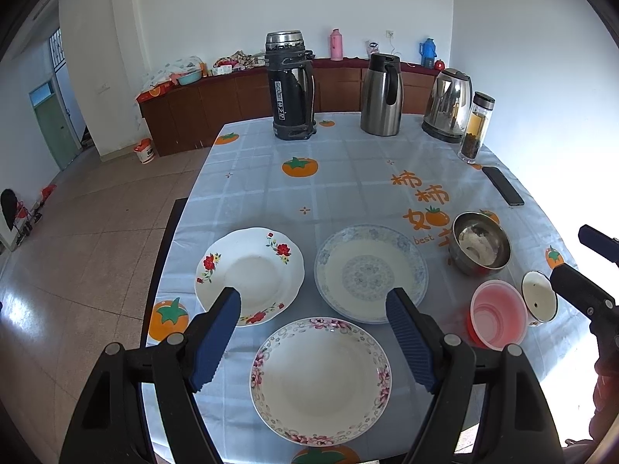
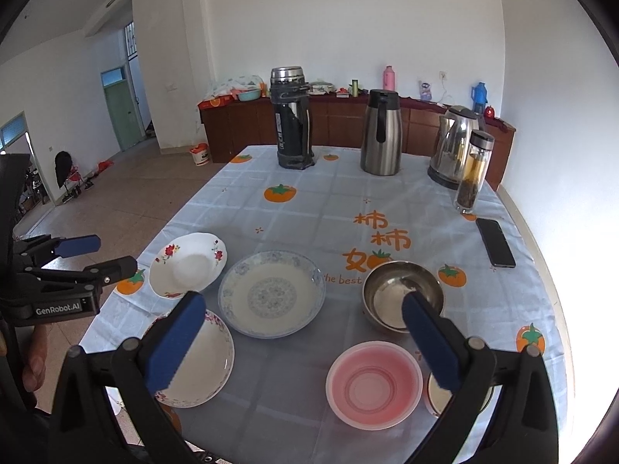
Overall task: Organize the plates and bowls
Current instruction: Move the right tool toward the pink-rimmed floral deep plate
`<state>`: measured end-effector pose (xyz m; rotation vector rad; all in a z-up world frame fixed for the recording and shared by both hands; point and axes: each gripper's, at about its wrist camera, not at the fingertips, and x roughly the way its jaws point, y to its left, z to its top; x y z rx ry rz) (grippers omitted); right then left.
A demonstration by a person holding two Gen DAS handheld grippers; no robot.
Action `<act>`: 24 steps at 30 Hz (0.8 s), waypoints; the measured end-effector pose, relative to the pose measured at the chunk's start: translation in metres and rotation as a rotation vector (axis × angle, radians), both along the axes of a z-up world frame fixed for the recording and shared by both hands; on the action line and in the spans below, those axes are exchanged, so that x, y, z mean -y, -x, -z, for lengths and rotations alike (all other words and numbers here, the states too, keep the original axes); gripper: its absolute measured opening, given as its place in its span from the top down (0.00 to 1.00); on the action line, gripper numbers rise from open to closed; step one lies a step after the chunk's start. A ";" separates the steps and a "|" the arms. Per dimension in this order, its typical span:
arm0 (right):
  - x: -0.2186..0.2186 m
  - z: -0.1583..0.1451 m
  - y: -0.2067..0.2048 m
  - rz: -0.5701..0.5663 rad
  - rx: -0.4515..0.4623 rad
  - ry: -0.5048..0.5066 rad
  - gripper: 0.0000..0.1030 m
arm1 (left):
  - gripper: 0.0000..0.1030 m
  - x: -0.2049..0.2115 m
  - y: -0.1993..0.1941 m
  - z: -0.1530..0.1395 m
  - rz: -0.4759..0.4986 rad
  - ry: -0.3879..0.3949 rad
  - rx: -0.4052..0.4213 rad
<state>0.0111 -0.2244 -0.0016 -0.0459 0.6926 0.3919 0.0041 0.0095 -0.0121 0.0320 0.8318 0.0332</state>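
Left gripper: hanging above the near edge of the worktop, jaws spread wide, nothing in them. Through the gap you see the pink-flower plate.
Right gripper: also up in the air, jaws spread, holding nothing, out over the bowls on the right side.
Plates: three, laid in a rough triangle on the left half. Red-flower plate at the far left, blue-pattern plate just beside it, the pink-flower one nearest the edge. None stacked, though from the right wrist view the rims look really close.
Bowls: steel bowl right of the blue-pattern plate, pink plastic bowl nearer the edge, and a small white enamel bowl with a dark rim just beside the pink one. All upright and apart from the plates.
Back of worktop: black flask, steel carafe, electric kettle, glass tea bottle in a row, plus a phone lying flat near the right edge.
Cloth: pale blue check with orange persimmons.
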 end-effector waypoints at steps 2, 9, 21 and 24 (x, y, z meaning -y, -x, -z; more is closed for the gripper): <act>0.000 0.000 0.000 0.004 0.001 -0.001 0.00 | 0.23 0.000 0.000 0.000 0.000 0.000 0.001; -0.005 0.004 -0.001 0.005 -0.012 0.027 0.00 | 0.23 -0.003 0.000 0.002 -0.002 0.003 -0.006; -0.005 0.011 -0.007 0.016 -0.036 0.036 0.00 | 0.23 -0.004 0.001 0.006 -0.013 0.014 -0.023; -0.007 0.011 -0.007 0.008 -0.033 0.032 0.00 | 0.23 -0.005 0.000 0.007 -0.015 0.015 -0.026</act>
